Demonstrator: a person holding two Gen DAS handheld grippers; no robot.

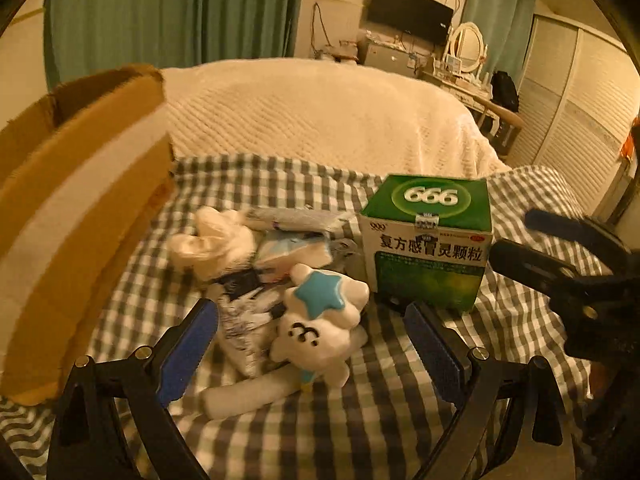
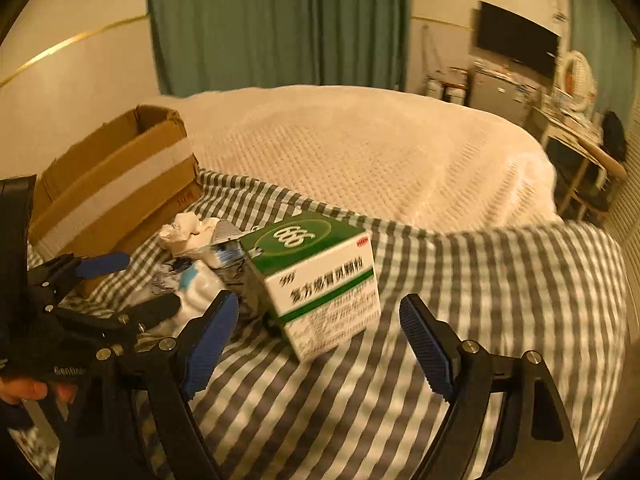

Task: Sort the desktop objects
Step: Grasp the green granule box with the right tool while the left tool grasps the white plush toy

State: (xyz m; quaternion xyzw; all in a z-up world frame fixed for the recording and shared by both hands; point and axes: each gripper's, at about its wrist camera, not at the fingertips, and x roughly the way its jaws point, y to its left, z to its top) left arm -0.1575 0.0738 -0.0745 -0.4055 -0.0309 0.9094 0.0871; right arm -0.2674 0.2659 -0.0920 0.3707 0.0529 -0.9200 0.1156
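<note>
Both tongs, left tongs [image 1: 310, 344] and right tongs [image 2: 318, 344], gape released: the plush [image 1: 320, 328], soft and light, lies between the left's tips, best pinched round its belly.

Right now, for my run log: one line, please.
left gripper: open, at white star plush toy | right gripper: open, near green-white medicine box

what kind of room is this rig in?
Almost certainly a bedroom in a home. A bed under a cream quilted bedspread fills the middle, a wall-mounted TV hangs over cluttered furniture, and a vanity mirror stands on a dressing table. The work surface is draped with a checked cloth.
</note>
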